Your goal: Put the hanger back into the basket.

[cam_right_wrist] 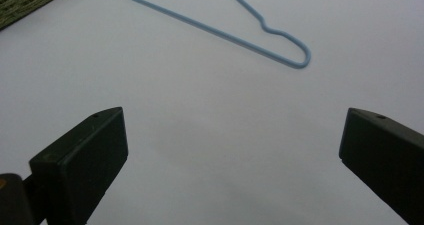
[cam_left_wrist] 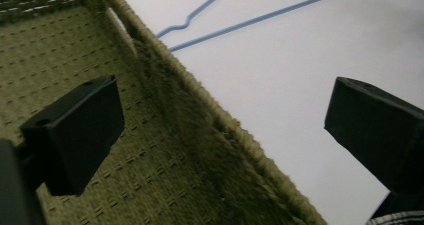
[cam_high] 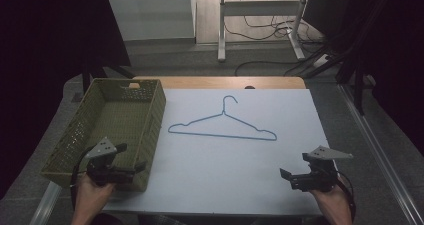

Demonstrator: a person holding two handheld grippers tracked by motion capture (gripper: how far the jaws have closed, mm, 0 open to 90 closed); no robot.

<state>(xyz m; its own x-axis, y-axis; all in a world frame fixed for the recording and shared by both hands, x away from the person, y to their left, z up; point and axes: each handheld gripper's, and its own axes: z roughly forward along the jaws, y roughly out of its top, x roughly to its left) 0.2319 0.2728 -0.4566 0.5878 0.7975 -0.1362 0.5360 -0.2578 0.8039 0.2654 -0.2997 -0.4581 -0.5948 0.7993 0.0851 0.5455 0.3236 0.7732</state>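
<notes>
A blue wire hanger (cam_high: 222,135) lies flat in the middle of the white table cover (cam_high: 230,180), hook pointing away from me. My left gripper (cam_high: 132,157) is open at the near left, its jaws straddling the right wall of the green woven basket (cam_high: 150,130). In the left gripper view the gripper (cam_left_wrist: 225,100) holds nothing; the basket rim (cam_left_wrist: 165,75) runs between the jaws and the hanger (cam_left_wrist: 250,21) lies beyond. My right gripper (cam_high: 295,166) hovers open and empty at the near right. In the right gripper view the gripper (cam_right_wrist: 232,117) faces the hanger (cam_right_wrist: 200,24).
The basket has nothing in it and takes up the table's left side; its corner (cam_right_wrist: 25,0) appears in the right gripper view. A wooden table edge (cam_high: 215,82) borders the far side. Beyond it stand a white desk frame (cam_high: 260,30) and floor cables (cam_high: 260,30).
</notes>
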